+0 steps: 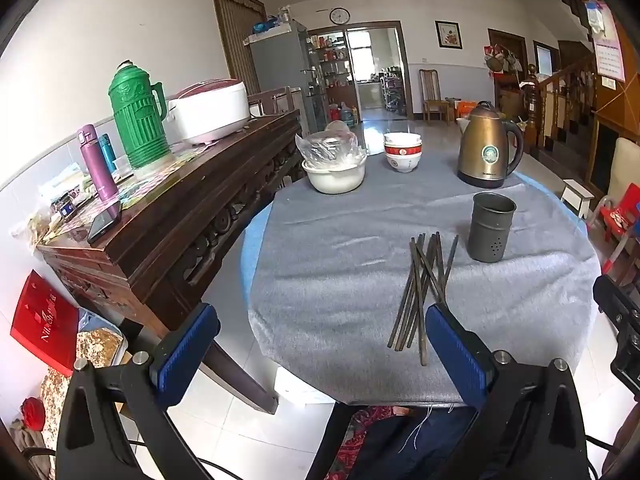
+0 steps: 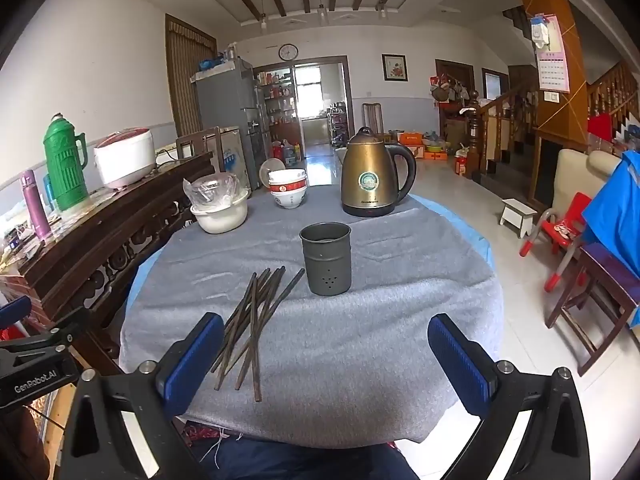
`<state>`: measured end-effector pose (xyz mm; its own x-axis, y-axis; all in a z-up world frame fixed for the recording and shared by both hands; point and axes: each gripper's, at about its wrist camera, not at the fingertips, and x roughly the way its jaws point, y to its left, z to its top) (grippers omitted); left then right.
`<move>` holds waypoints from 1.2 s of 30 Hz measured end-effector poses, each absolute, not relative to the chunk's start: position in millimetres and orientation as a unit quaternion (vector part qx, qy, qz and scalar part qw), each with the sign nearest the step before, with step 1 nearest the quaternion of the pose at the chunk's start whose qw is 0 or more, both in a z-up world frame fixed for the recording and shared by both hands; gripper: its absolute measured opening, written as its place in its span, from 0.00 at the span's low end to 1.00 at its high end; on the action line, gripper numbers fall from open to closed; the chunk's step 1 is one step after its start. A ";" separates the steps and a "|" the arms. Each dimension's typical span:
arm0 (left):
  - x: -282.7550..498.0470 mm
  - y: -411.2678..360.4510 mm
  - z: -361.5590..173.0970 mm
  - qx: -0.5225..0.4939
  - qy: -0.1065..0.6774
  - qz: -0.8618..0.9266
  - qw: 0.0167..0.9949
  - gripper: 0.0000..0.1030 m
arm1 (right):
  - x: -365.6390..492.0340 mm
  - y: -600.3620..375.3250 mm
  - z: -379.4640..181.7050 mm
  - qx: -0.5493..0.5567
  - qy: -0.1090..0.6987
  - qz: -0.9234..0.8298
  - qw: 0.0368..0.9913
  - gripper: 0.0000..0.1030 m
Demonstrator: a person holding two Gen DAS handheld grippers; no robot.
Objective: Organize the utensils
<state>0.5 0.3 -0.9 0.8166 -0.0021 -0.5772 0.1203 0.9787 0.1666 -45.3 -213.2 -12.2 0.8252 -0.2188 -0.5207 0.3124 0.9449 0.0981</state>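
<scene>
Several dark chopsticks (image 1: 424, 288) lie in a loose bundle on the grey cloth of the round table (image 1: 320, 272); they also show in the right wrist view (image 2: 256, 316). A grey metal utensil holder (image 1: 491, 227) stands upright just right of their far ends, also in the right wrist view (image 2: 326, 258). My left gripper (image 1: 320, 344) is open and empty, held above the table's near edge, left of the chopsticks. My right gripper (image 2: 326, 356) is open and empty, near the chopsticks' near ends.
At the table's far side stand a brass kettle (image 2: 374, 174), stacked bowls (image 2: 287, 190) and a white bowl covered with plastic (image 2: 220, 208). A dark wooden sideboard (image 1: 172, 208) with a green thermos (image 1: 138, 116) runs along the left. A red chair (image 2: 560, 228) stands at the right.
</scene>
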 end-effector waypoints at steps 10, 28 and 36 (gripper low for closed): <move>5.4 -4.4 -3.4 0.107 0.312 -0.041 0.943 1.00 | -46.6 -211.6 -13.8 0.079 0.263 -0.148 0.950 1.00; 4.0 -7.1 -9.0 0.104 0.338 -0.053 0.934 1.00 | -47.2 -210.1 -15.7 0.073 0.267 -0.155 0.948 1.00; 4.7 -6.9 -11.3 0.095 0.343 -0.059 0.933 1.00 | -47.9 -209.0 -17.9 0.072 0.269 -0.157 0.947 1.00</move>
